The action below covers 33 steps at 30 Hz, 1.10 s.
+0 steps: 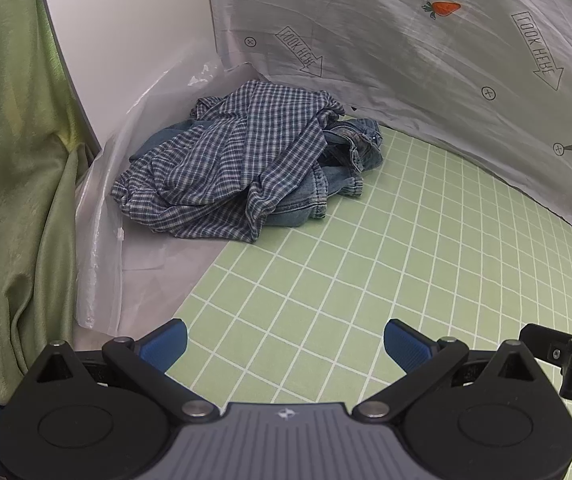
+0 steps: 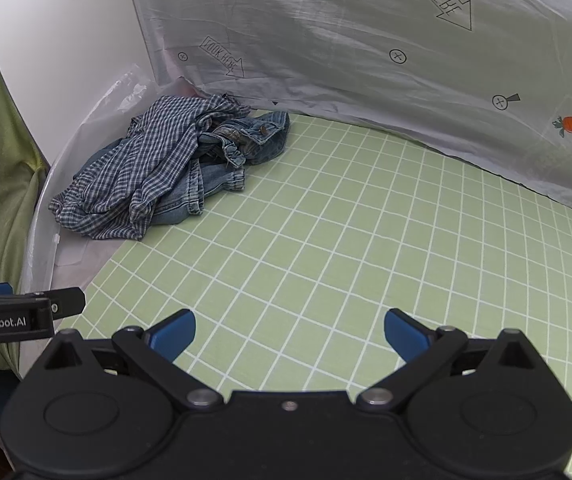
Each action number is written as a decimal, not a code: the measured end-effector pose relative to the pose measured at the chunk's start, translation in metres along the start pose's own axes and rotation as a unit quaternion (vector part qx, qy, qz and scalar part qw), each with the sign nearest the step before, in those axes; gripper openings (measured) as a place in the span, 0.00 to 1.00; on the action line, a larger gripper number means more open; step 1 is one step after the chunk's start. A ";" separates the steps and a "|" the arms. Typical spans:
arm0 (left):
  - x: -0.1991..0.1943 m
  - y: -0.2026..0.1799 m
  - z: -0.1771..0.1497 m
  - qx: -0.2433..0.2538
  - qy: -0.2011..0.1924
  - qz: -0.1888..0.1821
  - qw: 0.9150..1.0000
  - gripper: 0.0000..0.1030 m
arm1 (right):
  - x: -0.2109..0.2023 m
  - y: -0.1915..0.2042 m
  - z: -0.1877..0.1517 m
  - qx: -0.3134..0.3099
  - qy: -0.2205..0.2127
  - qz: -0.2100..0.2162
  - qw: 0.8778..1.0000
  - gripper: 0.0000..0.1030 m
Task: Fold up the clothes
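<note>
Checked shirt (image 1: 226,164) on denim (image 2: 222,168) | far-left corner, well ahead | both jaws apart, empty

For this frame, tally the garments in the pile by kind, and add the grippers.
Checked shirt: 1
Denim garment: 1, partly under the shirt
Grippers: 2, left gripper and right gripper, both open and holding nothing
Total: 4
The pile is crumpled, so anything hidden underneath cannot be counted.
</note>
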State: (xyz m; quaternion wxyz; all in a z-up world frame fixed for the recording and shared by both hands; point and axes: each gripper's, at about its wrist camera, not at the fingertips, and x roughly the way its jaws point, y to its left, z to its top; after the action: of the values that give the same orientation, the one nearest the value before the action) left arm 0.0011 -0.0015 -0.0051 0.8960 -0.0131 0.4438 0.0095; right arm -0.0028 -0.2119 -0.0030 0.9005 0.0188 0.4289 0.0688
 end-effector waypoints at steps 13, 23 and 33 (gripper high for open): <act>-0.001 0.002 0.000 -0.010 -0.002 0.008 1.000 1.00 | -0.001 0.001 0.001 -0.002 0.001 0.001 1.000 0.99; -0.002 0.004 0.001 -0.015 -0.003 0.011 1.000 1.00 | -0.001 0.003 0.001 -0.004 0.001 0.000 1.000 0.99; 0.003 0.006 0.009 -0.019 -0.008 0.007 1.000 1.00 | 0.005 0.006 0.009 -0.015 -0.007 -0.008 1.000 0.99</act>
State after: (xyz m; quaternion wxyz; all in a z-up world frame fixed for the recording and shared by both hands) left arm 0.0100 0.0045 -0.0020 0.8989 -0.0269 0.4367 0.0248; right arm 0.0067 -0.2054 -0.0004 0.9041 0.0026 0.4220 0.0675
